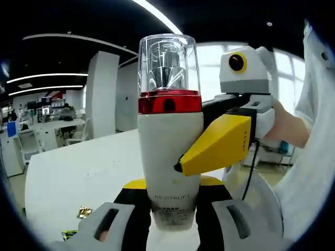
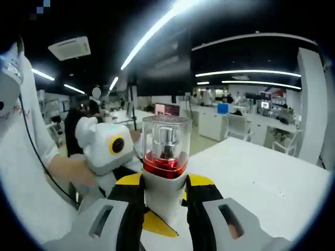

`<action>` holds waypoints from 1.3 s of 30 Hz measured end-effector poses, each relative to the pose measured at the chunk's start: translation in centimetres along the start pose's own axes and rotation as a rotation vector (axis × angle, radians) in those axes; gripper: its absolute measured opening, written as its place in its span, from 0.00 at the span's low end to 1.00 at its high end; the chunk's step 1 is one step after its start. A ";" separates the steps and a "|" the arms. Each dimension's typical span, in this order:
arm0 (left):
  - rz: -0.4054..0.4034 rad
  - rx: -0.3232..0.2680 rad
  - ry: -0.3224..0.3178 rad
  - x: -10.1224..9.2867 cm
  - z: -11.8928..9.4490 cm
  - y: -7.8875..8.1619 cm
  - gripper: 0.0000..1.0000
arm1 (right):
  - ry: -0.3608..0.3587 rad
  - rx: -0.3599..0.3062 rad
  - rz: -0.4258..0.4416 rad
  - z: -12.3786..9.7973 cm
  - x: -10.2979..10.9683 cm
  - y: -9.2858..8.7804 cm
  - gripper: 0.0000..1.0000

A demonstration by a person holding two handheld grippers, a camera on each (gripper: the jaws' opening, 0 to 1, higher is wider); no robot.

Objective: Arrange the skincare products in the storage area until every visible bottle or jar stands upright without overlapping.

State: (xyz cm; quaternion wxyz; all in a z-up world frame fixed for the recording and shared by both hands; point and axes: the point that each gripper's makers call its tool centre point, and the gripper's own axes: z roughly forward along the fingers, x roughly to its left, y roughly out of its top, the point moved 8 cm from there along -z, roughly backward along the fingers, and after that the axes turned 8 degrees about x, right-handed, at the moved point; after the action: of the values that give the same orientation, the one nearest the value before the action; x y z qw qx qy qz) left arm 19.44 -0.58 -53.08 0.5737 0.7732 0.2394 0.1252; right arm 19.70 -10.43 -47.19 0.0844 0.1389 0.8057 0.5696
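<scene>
A broad white table [image 1: 78, 172] spreads under both grippers, with an open office behind it. Above the table stands the one container, a white pump bottle [image 1: 170, 157] printed REVITALIFT, upright, with a red collar and a clear cap [image 1: 168, 63] over its silver pump head. What the bottle holds cannot be seen through its opaque wall. The left gripper [image 1: 171, 209] clamps its yellow-and-black jaws on the bottle's lower body. In the right gripper view, the right gripper [image 2: 163, 201] closes on the same bottle [image 2: 165, 180] just under the red collar; its yellow jaw crosses the bottle's side in the left gripper view. Small gold and green wrappers [image 1: 78, 219] lie on the table beside the left jaw.
</scene>
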 end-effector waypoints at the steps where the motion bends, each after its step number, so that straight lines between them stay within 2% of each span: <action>1: 0.006 -0.002 -0.081 -0.2 -0.3 0.1 0.30 | 0.036 -0.013 0.004 -0.4 0.1 0.1 0.30; 2: -0.002 -0.018 -0.129 -0.4 -0.5 0.4 0.30 | 0.075 -0.030 0.005 -0.6 0.1 0.2 0.30; 4: -0.010 0.001 -0.270 -1.0 -1.0 0.5 0.30 | 0.200 -0.054 0.040 -1.2 0.3 0.4 0.29; 5: 0.020 -0.019 -0.316 -1.3 -1.3 0.8 0.30 | 0.243 -0.070 0.060 -1.6 0.2 0.6 0.28; 6: 0.018 -0.003 -0.366 -1.7 -1.6 0.9 0.30 | 0.266 -0.068 0.044 -1.7 0.4 0.7 0.27; 8: 0.033 0.010 -0.422 -2.1 -1.9 1.2 0.30 | 0.298 -0.062 -0.003 -1.9 0.9 1.0 0.26; 11: 0.077 0.043 -0.477 -2.8 -1.9 1.2 0.30 | 0.349 -0.039 -0.031 -1.7 1.6 1.2 0.26; 13: 0.074 0.048 -0.504 -3.0 -1.9 1.2 0.30 | 0.365 -0.040 -0.049 -1.4 1.9 1.5 0.27; 15: 0.056 0.033 -0.536 -3.1 -1.9 1.4 0.30 | 0.385 -0.042 -0.019 -1.1 2.1 1.7 0.28; 18: 0.026 0.034 -0.561 -3.0 -1.8 1.6 0.30 | 0.393 -0.049 0.006 -0.8 2.1 1.8 0.29; 20: 0.035 0.036 -0.561 -3.0 -1.8 1.6 0.30 | 0.378 -0.042 -0.023 -0.7 2.4 1.8 0.29; 22: 0.051 0.053 -0.552 -2.9 -1.7 1.5 0.30 | 0.352 -0.020 -0.031 -0.6 2.3 1.7 0.29; 24: 0.044 0.059 -0.536 -2.5 -1.6 1.4 0.30 | 0.300 0.001 0.001 -0.6 2.1 1.6 0.28; 27: 0.052 0.032 -0.463 -1.5 -1.7 1.6 0.30 | 0.188 -0.037 0.033 -0.9 1.7 1.5 0.26; 30: 0.010 0.000 -0.386 -0.9 -1.6 2.1 0.31 | 0.091 -0.071 0.099 -1.3 1.2 1.7 0.26; 32: 0.011 -0.014 -0.322 -0.7 -1.3 2.6 0.32 | 0.000 -0.075 0.085 -1.4 0.9 1.9 0.26; 33: 0.034 -0.018 -0.255 -0.5 -1.0 2.8 0.33 | -0.041 -0.068 0.071 -1.5 0.7 2.0 0.25; 35: 0.068 -0.007 -0.194 -0.5 -0.6 3.1 0.34 | -0.123 -0.041 0.044 -1.7 0.4 2.1 0.25; 36: 0.080 -0.012 -0.134 -0.4 -0.3 3.4 0.35 | -0.177 -0.043 0.041 -1.8 0.1 2.2 0.25; 37: 0.085 -0.017 -0.086 -0.3 -0.2 3.6 0.35 | -0.189 -0.045 0.040 -1.9 0.1 2.2 0.25; 39: 0.098 -0.044 -0.002 -0.3 0.0 4.0 0.34 | -0.276 -0.068 0.060 -2.3 -0.5 2.4 0.25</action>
State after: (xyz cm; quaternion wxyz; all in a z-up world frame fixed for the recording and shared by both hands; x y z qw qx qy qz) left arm 20.03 -1.64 -49.23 0.5839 0.7714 0.1981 0.1575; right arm 19.83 -11.91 -44.18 0.1818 0.2370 0.7621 0.5744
